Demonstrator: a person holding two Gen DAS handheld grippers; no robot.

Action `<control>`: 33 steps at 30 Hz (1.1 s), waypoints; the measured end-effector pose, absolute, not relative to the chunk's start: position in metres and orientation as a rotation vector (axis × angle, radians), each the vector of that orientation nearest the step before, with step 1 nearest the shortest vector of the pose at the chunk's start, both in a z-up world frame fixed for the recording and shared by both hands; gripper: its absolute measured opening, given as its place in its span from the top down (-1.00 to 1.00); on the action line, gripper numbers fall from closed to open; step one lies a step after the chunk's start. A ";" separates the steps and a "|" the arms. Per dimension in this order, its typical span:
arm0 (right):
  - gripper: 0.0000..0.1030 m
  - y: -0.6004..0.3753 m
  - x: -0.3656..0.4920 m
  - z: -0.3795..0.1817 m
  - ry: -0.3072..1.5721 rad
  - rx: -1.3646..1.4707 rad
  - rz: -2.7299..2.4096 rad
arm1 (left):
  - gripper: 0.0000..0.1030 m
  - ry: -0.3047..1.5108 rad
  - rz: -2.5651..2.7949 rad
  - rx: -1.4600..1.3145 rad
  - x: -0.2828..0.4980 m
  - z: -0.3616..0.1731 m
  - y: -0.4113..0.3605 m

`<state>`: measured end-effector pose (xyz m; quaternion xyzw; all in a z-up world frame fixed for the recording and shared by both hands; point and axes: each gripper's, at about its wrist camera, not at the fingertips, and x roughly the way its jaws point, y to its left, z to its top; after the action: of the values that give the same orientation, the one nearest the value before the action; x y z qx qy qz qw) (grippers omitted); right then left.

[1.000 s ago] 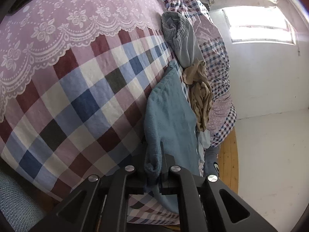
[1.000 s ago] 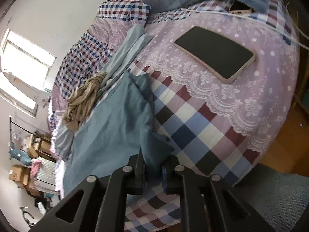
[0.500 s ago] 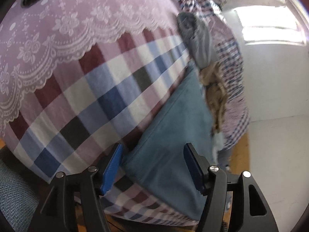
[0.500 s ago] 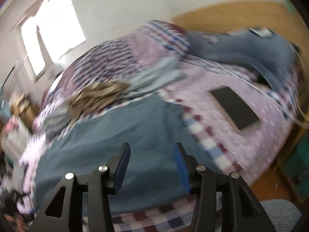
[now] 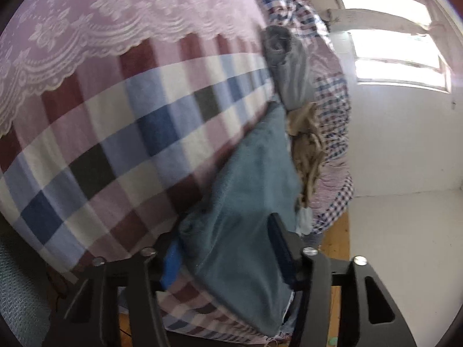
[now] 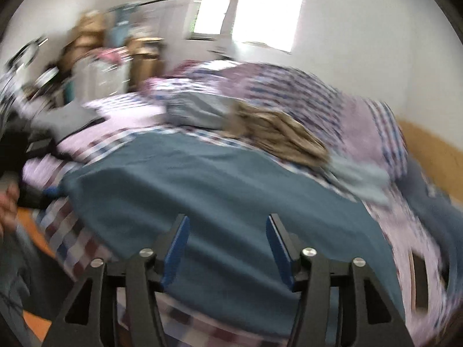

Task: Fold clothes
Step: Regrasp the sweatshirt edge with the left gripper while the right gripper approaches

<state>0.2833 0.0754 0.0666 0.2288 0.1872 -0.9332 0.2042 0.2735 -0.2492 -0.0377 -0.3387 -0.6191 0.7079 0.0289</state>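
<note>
Teal cloth (image 6: 220, 190) lies spread flat on the checked bedspread (image 5: 121, 133), near its front edge, so we hold left gripper (image 5: 225, 248) and right gripper (image 6: 227, 243) with fingers spread, gripping nothing.

The garment (image 6: 220, 190) lies on the bed (image 5: 115, 121), crumpled clothes (image 6: 277, 136) behind it.

Bed (image 5: 139, 121): covered by a checked and lace-print sheet.
Blue garment (image 6: 220, 190): spread near the edge.
Tan garment (image 6: 277, 136): crumpled beyond.
Grey garment (image 5: 292, 72): laid farther back.
</note>
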 end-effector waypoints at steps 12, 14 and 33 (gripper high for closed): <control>-0.32 -0.063 0.351 -0.006 1.077 0.256 -2.151 | 0.73 -1.923 2.110 -1.082 0.275 -0.043 -0.259; -0.32 -0.071 0.351 -0.012 1.117 0.202 -2.143 | 0.85 -1.916 2.109 -1.083 0.277 -0.043 -0.262; 0.73 -0.104 0.324 -0.056 1.370 -0.029 -2.099 | 0.90 -1.896 2.002 -0.991 0.285 -0.037 -0.268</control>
<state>0.3237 -0.1042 -0.0564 -0.0108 0.5192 -0.7955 0.3124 0.2846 -0.2676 -0.0367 -0.3362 -0.6436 0.6794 0.1056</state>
